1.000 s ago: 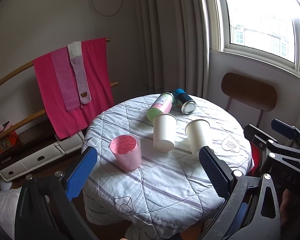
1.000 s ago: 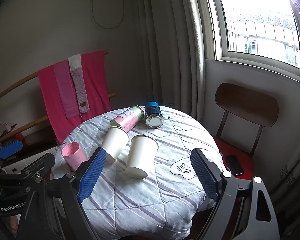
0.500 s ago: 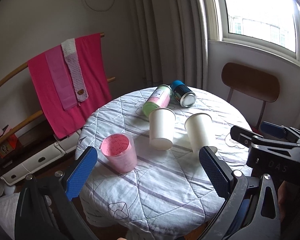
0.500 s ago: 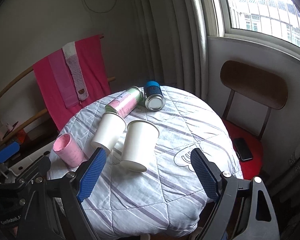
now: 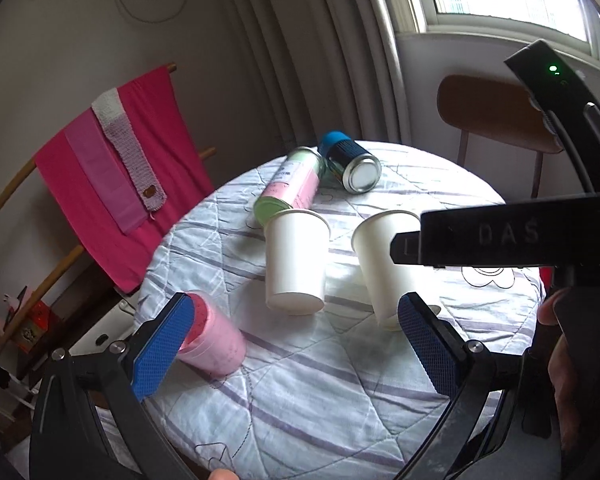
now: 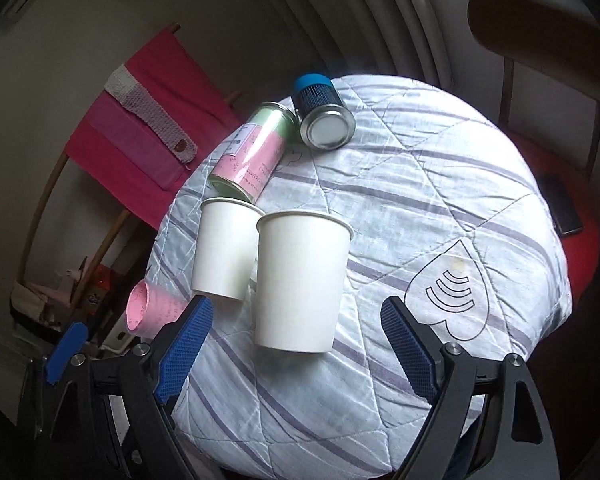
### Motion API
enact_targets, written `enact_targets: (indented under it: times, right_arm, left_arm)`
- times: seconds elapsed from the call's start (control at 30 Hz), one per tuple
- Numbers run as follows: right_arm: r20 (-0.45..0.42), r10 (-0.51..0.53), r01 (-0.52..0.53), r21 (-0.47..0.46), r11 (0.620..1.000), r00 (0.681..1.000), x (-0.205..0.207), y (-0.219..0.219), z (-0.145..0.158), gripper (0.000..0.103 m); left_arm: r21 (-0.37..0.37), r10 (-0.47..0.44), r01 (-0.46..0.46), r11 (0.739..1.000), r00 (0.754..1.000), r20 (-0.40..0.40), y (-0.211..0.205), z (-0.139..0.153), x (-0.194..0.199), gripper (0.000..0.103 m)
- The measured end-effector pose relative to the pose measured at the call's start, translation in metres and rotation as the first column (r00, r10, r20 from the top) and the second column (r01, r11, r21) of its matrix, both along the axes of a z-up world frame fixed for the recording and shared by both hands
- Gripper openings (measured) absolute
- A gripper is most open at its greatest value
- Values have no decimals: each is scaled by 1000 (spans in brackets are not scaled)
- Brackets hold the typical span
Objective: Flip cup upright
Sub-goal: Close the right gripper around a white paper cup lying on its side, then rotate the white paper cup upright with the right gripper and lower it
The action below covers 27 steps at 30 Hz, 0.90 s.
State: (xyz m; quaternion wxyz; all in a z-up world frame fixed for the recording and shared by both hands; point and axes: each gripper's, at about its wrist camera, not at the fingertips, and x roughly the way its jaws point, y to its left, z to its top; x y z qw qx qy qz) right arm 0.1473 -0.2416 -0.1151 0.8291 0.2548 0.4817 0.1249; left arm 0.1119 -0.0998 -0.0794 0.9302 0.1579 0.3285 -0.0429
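Two white paper cups stand upright on a round table (image 5: 340, 392) with a striped quilted cloth. The left cup (image 5: 296, 260) (image 6: 226, 252) and the right cup (image 5: 384, 264) (image 6: 300, 280) stand side by side. A pink cup (image 5: 216, 344) (image 6: 152, 312) sits near the table's left edge; it looks tilted. My left gripper (image 5: 296, 344) is open and empty, above the table's near side. My right gripper (image 6: 296, 348) is open and empty, just in front of the right white cup. The right gripper's body crosses the left wrist view (image 5: 500, 236).
A pink-and-green can (image 6: 252, 156) and a blue-capped can (image 6: 320, 112) lie on their sides at the table's far edge. A wooden chair with a red seat (image 6: 572, 184) holding a phone (image 6: 560, 204) stands at the right. A rack with pink towels (image 5: 116, 168) stands at the left.
Both grippers have moved forward and lower over the table. The right gripper has closed in on the right white cup. The pink cup now appears tilted. Both stay open.
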Motion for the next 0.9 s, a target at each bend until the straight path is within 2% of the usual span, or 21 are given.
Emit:
enact_targets:
  times: [0.1,0.2,0.4,0.47,0.63,0.9]
  right_arm:
    - [-62,26,-22,63,998,998,20,-4,-15,87]
    - [-86,54,-47,81,996,995,34,-3,-24,85]
    - [-89,93,-82,122,989,992,52,-4,-33,72]
    - [-70,116,-107,121,987,991,51,-3,-31,65]
    - [-4,136,-136,51,989,991,47,2,-21,64]
    - [178,154,-145,-61,988,972,27,7,-3,64]
  left_arm:
    - [-12,-4,4,1000,999,-34,-2,-6,12,103]
    - [-8,-10,10,1000,999,-46,-7,-10,21,103]
    - [-23,-34,32,999,995,-92,-16,-18,32,103]
    - [-16,-38,37,999,995,-96,-18,-20,34,103]
    - [-20,-42,40,999,993,-107,-19,-23,36,103]
    - [-24,-17,15,1000,992,-127,-18,-31,37,103]
